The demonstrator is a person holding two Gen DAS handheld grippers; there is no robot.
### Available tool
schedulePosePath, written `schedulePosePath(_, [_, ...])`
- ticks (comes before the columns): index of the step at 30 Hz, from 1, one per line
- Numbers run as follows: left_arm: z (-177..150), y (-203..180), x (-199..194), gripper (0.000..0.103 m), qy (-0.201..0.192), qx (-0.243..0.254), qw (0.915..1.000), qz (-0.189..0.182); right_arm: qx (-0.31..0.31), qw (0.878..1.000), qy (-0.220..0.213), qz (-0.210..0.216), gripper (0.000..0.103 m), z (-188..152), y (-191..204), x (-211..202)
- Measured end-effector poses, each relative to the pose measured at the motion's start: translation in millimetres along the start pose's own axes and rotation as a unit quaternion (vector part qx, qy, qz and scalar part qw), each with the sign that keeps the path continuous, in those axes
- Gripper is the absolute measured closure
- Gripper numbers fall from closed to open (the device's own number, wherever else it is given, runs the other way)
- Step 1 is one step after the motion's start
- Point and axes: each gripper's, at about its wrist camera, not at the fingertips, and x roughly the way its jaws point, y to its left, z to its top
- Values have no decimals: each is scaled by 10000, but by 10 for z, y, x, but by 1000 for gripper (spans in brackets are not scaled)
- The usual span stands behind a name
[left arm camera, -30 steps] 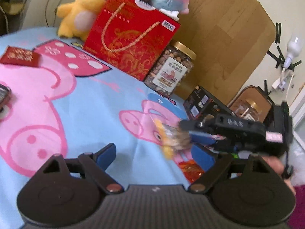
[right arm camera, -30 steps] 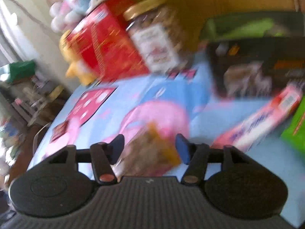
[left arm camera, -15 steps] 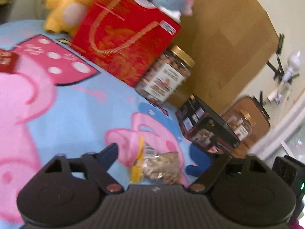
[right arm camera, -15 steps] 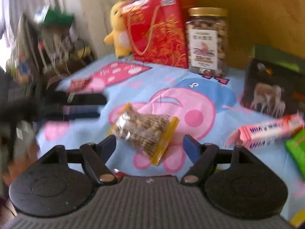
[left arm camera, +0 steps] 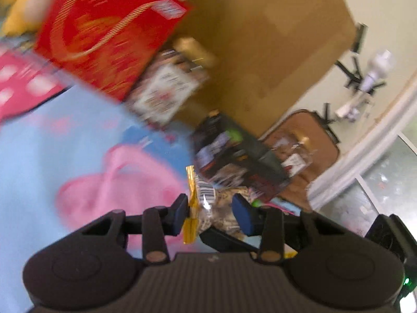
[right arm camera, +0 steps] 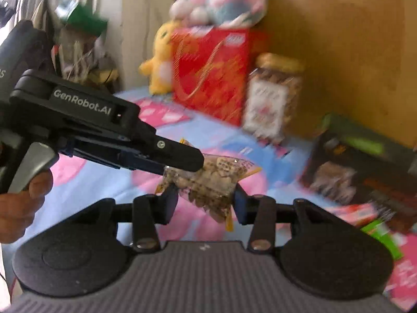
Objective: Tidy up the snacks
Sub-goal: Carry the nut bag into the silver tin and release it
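Observation:
A clear snack bag of nuts with yellow sealed ends (left arm camera: pixel 216 208) (right arm camera: pixel 208 180) hangs above the blue and pink cartoon cloth (left arm camera: pixel 65 156). My left gripper (left arm camera: pixel 212 214) is closed on it; in the right wrist view its black fingers (right arm camera: pixel 179 156) come in from the left and pinch the bag's upper left end. My right gripper (right arm camera: pixel 206 202) has its blue pads against both sides of the same bag, so both grippers hold it. The views are blurred by motion.
A red gift bag (right arm camera: pixel 211 73) with plush toys, a nut jar with a gold lid (right arm camera: pixel 271 99) and a dark snack box (right arm camera: pixel 365 167) stand along the back by a brown board. Pink and green packs (right arm camera: pixel 378 232) lie at the right.
The snack bag lay on the cloth half a second ago. Both grippers have since closed on it and lifted it off the cloth. The left gripper swung right toward the dark box.

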Motion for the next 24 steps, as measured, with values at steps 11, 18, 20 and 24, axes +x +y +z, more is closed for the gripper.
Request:
schedulePosePath(11, [623,-969,1403,65,-94,806,9962,-321,290,9906,-296,-1307,54,440,-1357,-200])
schedulePosePath(18, [499,-1119,2010,62,339,969,9947,87,916,9757,69,-1990,37,252,-1941,-170])
schedulePosePath(20, [471,-1119,1914,62,291,940,9951,-55,1214,9729,-143,-1962,37,163,-2017,-354])
schedulePosePath(24, [385,-1180,1559,62,147,1135,9934,-113,1654,9672,-543,-1852,37,-23,-2005,-754])
